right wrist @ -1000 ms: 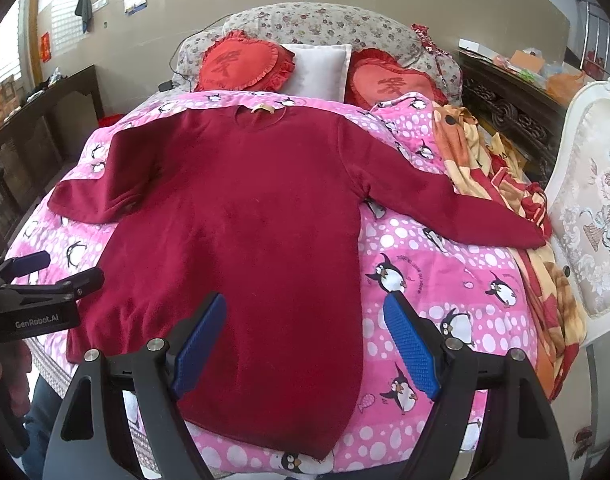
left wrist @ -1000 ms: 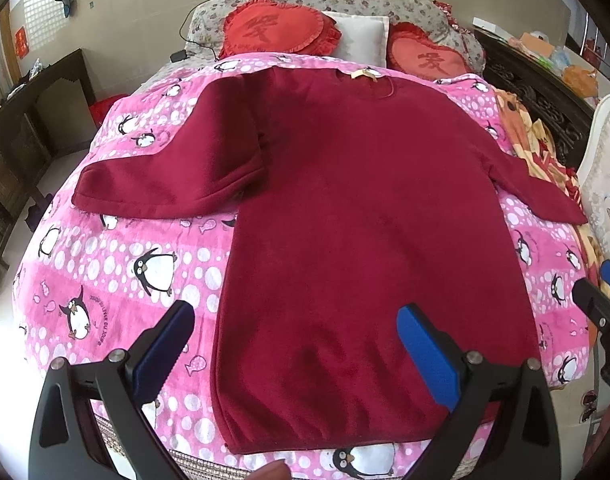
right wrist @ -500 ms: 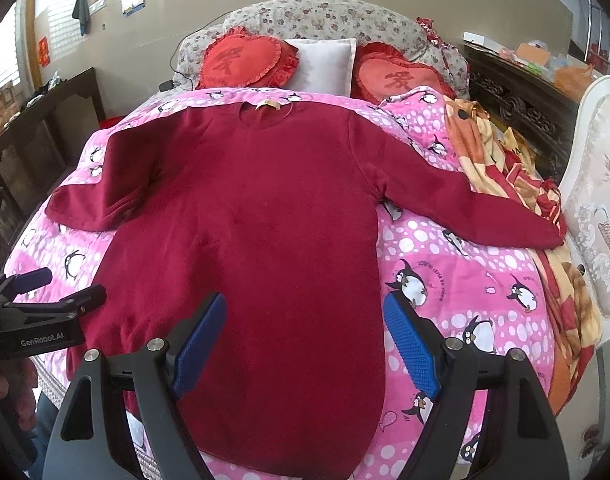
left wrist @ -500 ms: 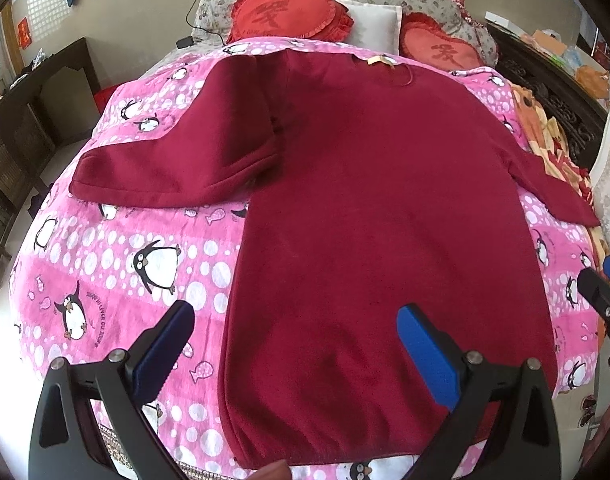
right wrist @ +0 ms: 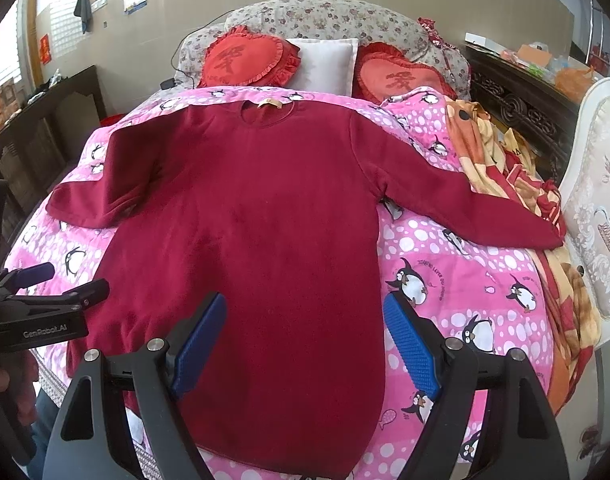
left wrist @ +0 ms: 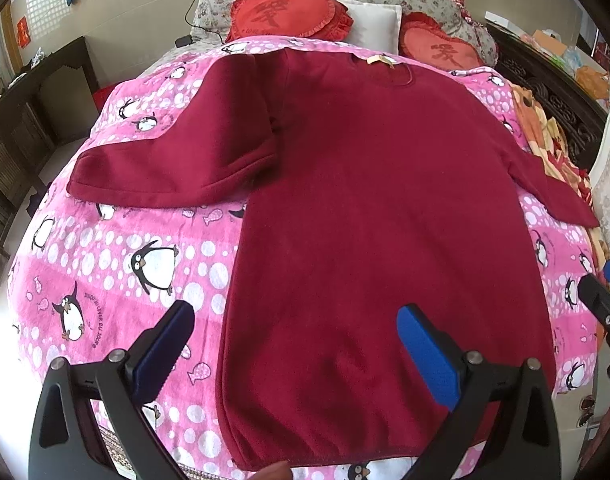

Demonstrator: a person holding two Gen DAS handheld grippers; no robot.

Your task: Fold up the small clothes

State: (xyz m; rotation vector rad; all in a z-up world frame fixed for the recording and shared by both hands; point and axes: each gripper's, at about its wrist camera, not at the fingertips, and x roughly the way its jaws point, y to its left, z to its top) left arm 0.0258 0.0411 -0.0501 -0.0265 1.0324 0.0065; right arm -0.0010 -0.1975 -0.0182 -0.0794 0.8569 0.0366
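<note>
**Red Top Lies Flat, Both Claws Wide**

While both claws hang over the near end of the bed, nothing is pinched in either one. The left gripper (left wrist: 295, 340) has its blue fingers spread wide above the bottom edge of the dark red top (left wrist: 377, 220). The right gripper (right wrist: 305, 332) is spread wide too, over the same low part of the top, holding nothing.

The top lies flat on the pink penguin blanket (left wrist: 117, 248), neck at 12 o'clock, bottom hem at 6 o'clock. One sleeve points to 9 o'clock and the other to 3 o'clock. A small tan tag (right wrist: 269, 103) sits at the neck. Two red heart pillows (right wrist: 249, 60) and a white pillow (right wrist: 325, 64) rest past it. An orange cloth (right wrist: 505, 168), maybe another blanket, lies bunched at 3 o'clock.
</note>
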